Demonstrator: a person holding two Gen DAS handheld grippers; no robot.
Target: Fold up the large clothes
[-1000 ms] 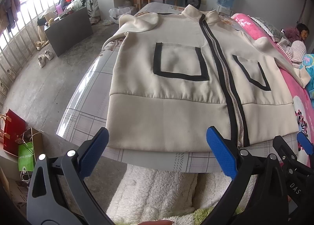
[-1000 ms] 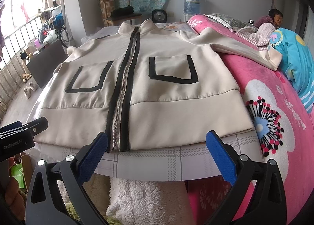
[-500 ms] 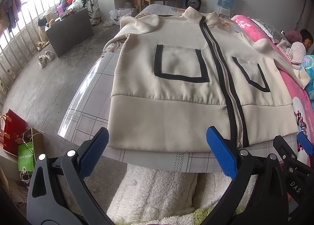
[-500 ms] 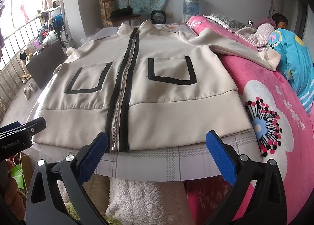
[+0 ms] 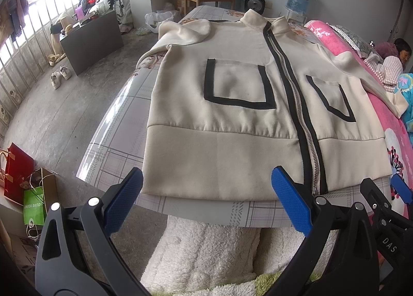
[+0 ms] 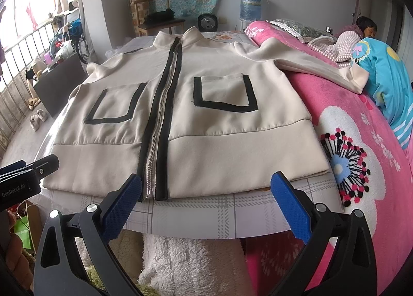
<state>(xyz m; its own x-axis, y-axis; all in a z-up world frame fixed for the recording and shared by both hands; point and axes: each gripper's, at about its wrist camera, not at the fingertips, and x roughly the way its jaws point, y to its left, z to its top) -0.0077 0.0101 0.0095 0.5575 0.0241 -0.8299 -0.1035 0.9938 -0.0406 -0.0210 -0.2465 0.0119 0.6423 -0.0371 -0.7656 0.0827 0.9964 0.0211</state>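
On the checked table [image 5: 121,151], a cream jacket [image 5: 232,125] is lying flat, zipped, hem nearest; the left gripper [image 5: 206,200] and right gripper [image 6: 206,200] are hovering just short of the hem, jaws spread wide, gripping nothing

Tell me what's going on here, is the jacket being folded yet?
Not yet. A person holds two grippers at the near edge of the table, both open and empty. The cream jacket lies flat, front up and zipped, unfolded. The left gripper faces its hem left of the zipper; the right gripper faces the hem right of it. One sleeve trails onto the pink blanket.
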